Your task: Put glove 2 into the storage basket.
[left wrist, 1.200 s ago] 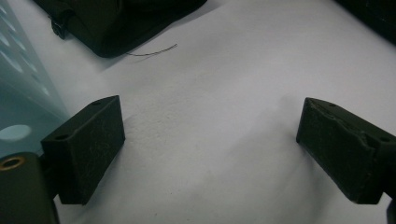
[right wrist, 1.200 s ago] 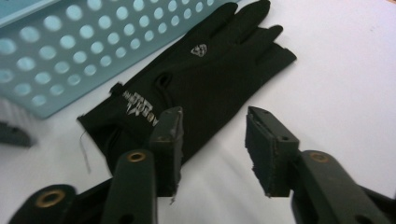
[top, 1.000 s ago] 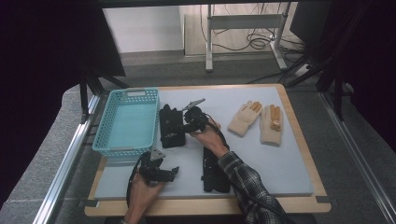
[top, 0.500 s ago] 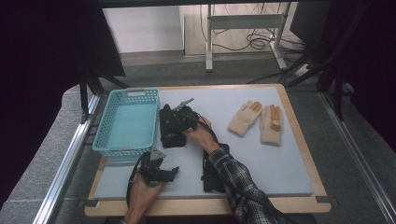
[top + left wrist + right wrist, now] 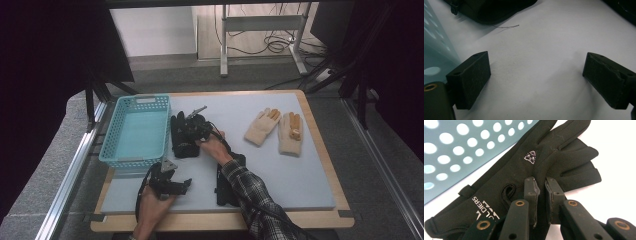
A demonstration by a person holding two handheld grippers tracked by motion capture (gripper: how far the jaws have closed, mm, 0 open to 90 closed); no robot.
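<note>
A black glove (image 5: pixel 181 142) lies flat on the grey mat beside the blue basket (image 5: pixel 135 131). My right gripper (image 5: pixel 191 127) rests on it. In the right gripper view its jaws (image 5: pixel 542 181) have just been closing and stand almost together, pinching the fabric of the black glove (image 5: pixel 519 175) near the finger roots. A second black glove (image 5: pixel 227 182) lies partly under the right forearm. My left gripper (image 5: pixel 181 184) sits near the front edge, and its jaws (image 5: pixel 534 67) stand wide apart over bare mat with nothing between them.
Two tan gloves (image 5: pixel 262 126) (image 5: pixel 291 132) lie side by side at the back right of the mat. The basket's perforated wall (image 5: pixel 454 147) stands close to the left of the pinched glove. The wooden table rim (image 5: pixel 225 220) runs along the front.
My right gripper has shifted left along the black glove toward the basket, and its jaws have gone from apart to nearly together. The left hand has stayed still.
</note>
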